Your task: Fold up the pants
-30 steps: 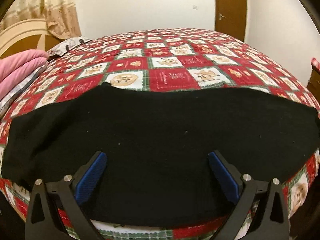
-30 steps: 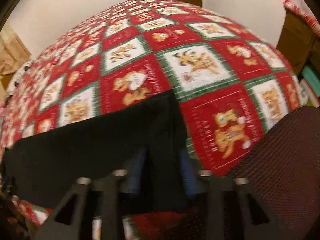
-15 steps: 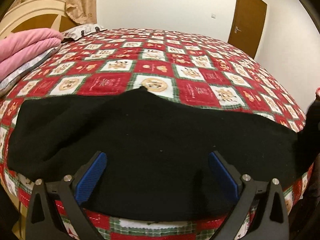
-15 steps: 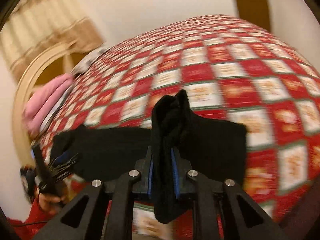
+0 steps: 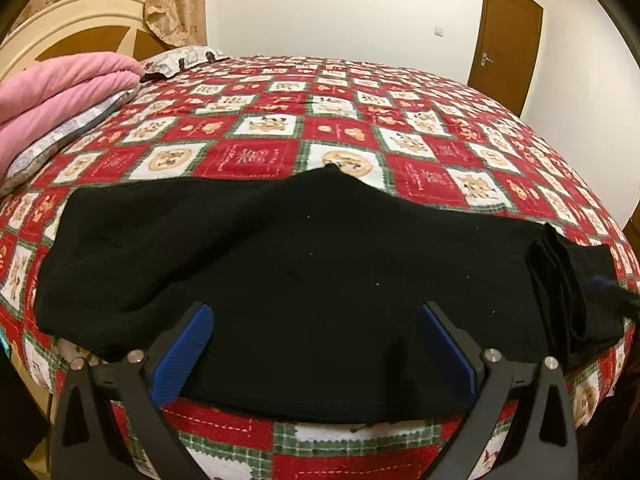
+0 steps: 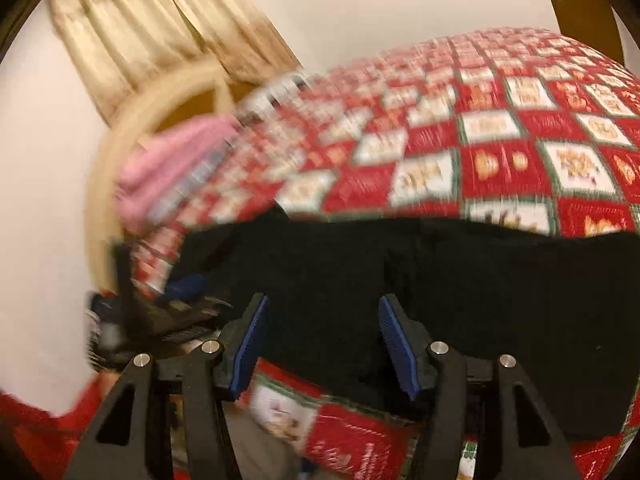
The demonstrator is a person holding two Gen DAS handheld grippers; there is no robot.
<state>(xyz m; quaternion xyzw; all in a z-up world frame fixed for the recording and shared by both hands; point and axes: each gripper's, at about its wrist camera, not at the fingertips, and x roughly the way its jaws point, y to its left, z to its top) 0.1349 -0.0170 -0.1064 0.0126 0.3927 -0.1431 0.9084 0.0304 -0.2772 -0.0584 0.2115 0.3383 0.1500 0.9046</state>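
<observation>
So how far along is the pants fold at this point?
One fold has landed: the black pants show a doubled end at right. Nothing is held; the right gripper jaws have just been opening, empty, and the left gripper is open. Further folds remain.

Warm, yellowish indoor light fills both views, even and fairly bright, with no hard shadows. The left wrist view is sharp; the black pants [image 5: 304,272] read as a near-featureless dark mass. The right wrist view is smeared by motion blur, worst at the curtain [image 6: 160,28] on the far left. Fisheye bulge bends the patchwork bedspread [image 5: 360,120], and both frames' corners go black.
</observation>
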